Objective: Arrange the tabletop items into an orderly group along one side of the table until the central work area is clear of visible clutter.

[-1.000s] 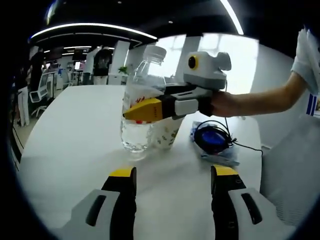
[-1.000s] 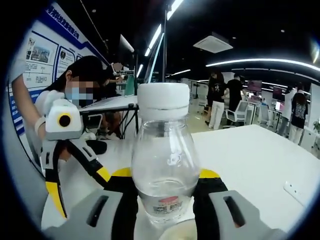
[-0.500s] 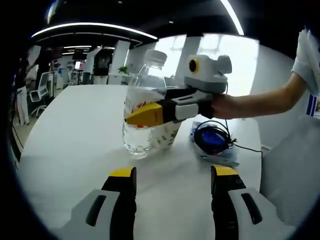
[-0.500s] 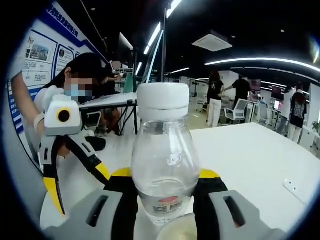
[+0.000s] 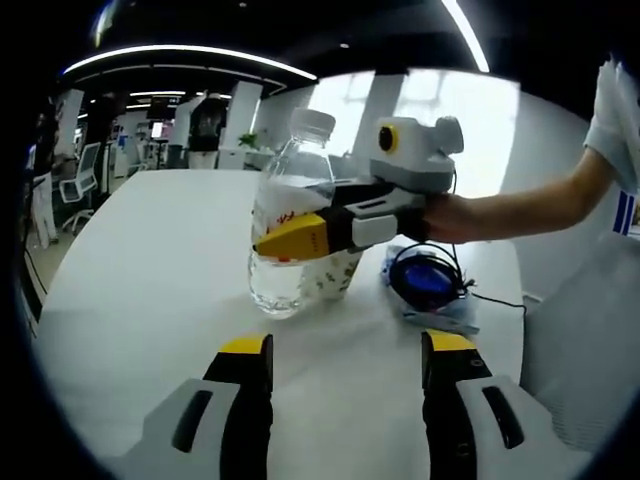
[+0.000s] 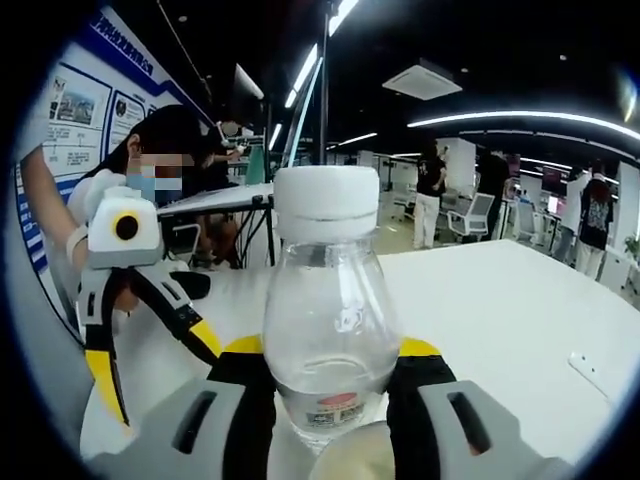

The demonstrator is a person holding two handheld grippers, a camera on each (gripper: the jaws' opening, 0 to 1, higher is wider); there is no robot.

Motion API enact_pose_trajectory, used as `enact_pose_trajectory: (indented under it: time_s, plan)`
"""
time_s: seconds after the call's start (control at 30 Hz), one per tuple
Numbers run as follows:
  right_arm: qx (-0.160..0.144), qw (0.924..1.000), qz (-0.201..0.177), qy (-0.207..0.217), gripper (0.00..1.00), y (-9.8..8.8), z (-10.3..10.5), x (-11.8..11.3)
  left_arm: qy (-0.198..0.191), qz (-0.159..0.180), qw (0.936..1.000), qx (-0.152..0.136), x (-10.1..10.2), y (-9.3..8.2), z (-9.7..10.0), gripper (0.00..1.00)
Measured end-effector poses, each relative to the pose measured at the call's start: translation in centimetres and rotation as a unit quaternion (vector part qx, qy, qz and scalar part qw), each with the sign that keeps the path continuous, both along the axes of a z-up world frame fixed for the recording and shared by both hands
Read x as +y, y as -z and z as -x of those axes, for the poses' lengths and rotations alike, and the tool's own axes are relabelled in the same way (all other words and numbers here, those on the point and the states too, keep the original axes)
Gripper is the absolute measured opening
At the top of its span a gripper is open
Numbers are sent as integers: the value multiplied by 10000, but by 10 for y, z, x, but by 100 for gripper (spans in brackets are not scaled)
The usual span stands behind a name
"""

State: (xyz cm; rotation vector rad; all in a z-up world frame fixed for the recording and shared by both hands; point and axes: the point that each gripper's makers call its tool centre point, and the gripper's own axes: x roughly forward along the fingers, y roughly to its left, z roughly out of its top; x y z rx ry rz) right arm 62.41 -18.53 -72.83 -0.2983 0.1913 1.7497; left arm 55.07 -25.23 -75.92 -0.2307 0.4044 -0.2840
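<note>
Since a second earlier, the right gripper [image 5: 300, 235] had carried the water bottle [image 5: 285, 235] slightly rightward, jaws clamped on its body. The left gripper [image 5: 345, 400] hung wide open, holding nothing. Beside the bottle stood a paper cup [image 5: 335, 275], possibly touching; farther right lay coiled cable [image 5: 425, 280]. Grouping looked unfinished on the white table [image 5: 140, 260].
</note>
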Motion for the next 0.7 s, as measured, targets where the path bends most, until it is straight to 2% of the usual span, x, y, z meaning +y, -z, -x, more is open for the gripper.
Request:
enact_pose_trajectory:
  time_s: [0.5,0.7]
  plan:
    - [166,9998,59,72,40,5,-7,4,-18,29,10000,3,1,1,1,57]
    - [113,9999,94,21,40,5,-5,4,-5,36,10000,4,1,1,1,57]
